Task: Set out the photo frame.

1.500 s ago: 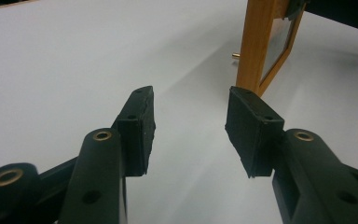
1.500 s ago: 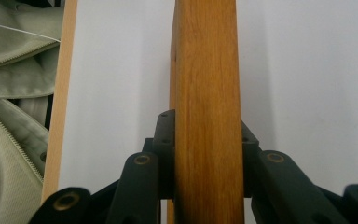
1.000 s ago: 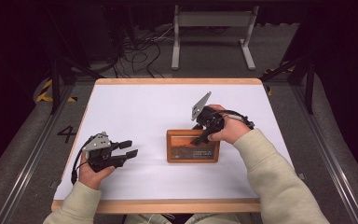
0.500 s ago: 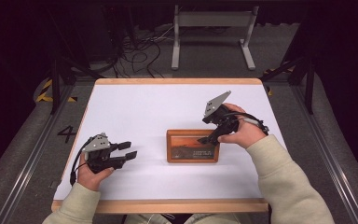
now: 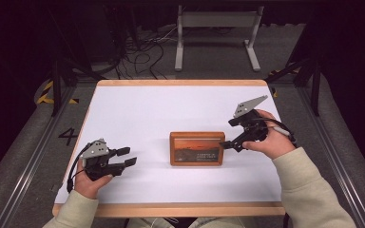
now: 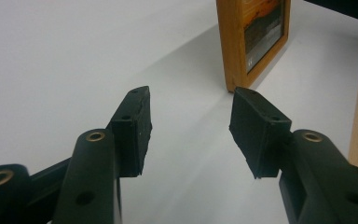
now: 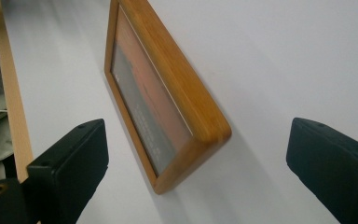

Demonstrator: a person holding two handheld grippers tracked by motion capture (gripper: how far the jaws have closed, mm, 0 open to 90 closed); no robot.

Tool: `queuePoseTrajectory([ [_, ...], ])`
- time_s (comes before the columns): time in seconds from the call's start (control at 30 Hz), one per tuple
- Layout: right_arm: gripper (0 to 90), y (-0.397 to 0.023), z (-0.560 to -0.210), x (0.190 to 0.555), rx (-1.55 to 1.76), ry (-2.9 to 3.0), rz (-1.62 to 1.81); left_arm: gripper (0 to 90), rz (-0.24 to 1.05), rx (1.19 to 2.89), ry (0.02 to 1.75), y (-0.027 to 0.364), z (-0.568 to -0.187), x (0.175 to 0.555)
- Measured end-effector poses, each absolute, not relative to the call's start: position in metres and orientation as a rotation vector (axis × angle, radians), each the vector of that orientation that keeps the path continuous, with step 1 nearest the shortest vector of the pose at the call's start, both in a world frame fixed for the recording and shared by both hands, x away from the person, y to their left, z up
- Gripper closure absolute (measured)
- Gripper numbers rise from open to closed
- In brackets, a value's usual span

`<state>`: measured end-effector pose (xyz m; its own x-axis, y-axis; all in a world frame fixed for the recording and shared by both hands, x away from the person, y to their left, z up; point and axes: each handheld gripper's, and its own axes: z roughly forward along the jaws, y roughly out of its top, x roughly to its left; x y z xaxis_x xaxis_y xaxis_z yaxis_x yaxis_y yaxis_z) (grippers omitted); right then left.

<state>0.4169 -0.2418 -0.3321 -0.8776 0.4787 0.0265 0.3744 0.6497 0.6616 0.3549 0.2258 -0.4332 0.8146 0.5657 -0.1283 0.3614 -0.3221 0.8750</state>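
I see a wooden frame [image 5: 197, 148] standing upright near the middle of the white table [image 5: 171, 109], its picture facing me. My right gripper [image 5: 229, 144] sits just off the frame's right end; its jaws have just been opening and stand wide, gripping nothing. My left gripper [image 5: 126, 157] rests well apart at the left, jaws parted and empty. I judge the frame placed and released, with only pulling away left. Its back and prop are hidden; the print is too blurred to read.
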Motion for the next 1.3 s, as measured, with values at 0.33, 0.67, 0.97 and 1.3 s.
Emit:
queuePoseTrajectory([
  [0.33, 5.6, -0.281, -0.340, 0.402, 0.821, 2.619, 1.099, 48.7, 0.250, 1.954, 0.688, 0.225, -0.434, 0.356],
  [0.67, 4.7, -0.311, -0.357, 0.391, 0.906, 2.565, 1.132, 46.5, 0.251, 1.955, 0.701, 0.225, -0.435, 0.356],
  [0.97, 4.4, -0.321, -0.381, 0.384, 0.950, 2.528, 1.151, 45.4, 0.265, 1.952, 0.711, 0.225, -0.437, 0.358],
  [1.3, 4.0, -0.326, -0.408, 0.379, 0.952, 2.409, 1.240, 45.2, 0.277, 1.962, 0.707, 0.224, -0.439, 0.359],
])
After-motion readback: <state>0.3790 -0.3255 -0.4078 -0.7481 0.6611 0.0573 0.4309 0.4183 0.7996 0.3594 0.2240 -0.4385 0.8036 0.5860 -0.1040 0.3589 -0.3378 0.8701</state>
